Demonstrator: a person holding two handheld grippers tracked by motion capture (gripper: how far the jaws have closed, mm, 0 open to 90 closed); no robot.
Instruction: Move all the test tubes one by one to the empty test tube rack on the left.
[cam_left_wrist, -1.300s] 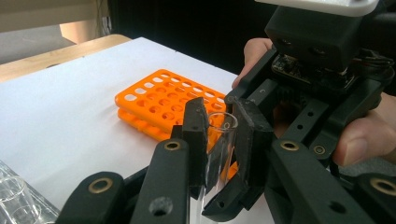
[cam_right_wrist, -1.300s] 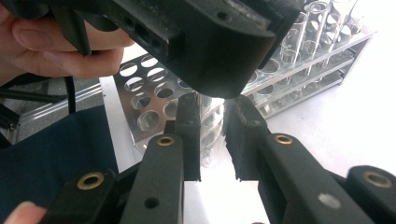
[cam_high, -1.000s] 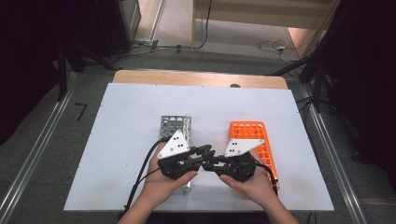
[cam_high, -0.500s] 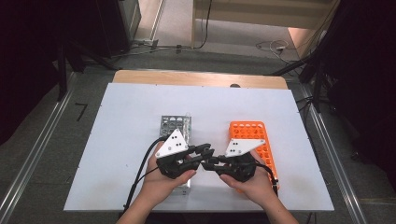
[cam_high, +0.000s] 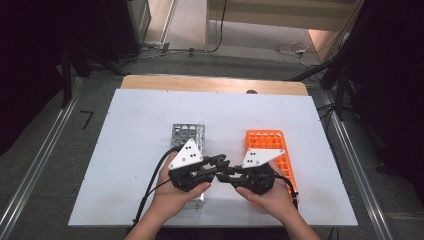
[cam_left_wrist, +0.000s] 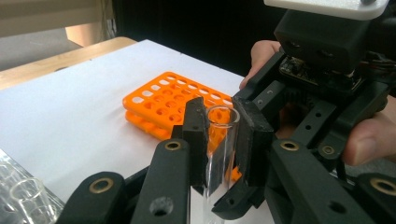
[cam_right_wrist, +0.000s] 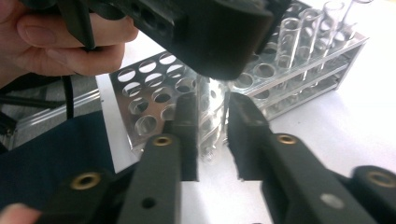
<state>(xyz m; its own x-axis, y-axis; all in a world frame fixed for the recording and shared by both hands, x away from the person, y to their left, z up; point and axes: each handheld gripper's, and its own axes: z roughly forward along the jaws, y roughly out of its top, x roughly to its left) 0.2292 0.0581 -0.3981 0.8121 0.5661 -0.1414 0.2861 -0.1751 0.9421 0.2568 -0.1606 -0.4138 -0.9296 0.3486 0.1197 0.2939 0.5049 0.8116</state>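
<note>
Near the front edge of the white table (cam_high: 130, 135), left of centre: metal test-tube rack (cam_high: 186, 134), clear tubes standing in its far holes, its front end covered by the left hand (cam_high: 175, 192). Just right of it, meeting over the table's front middle, left gripper (cam_high: 216, 163) and right gripper (cam_high: 227, 175), tips nearly touching. Between them, upright, a clear glass test tube (cam_left_wrist: 219, 140), open mouth up. Left gripper's jaws closed on the tube, pads pressed to both sides in the left gripper view. Right gripper's jaws set around the same tube lower down, a slim gap visible at each pad in the right gripper view, so contact cannot be told for sure. Farther right, toward the front right corner: orange test-tube rack (cam_high: 270, 145), holes empty where visible, partly under the right hand (cam_high: 267, 195). Compared with a second ago: both grippers and hands in nearly the same spot, racks unmoved.
</note>
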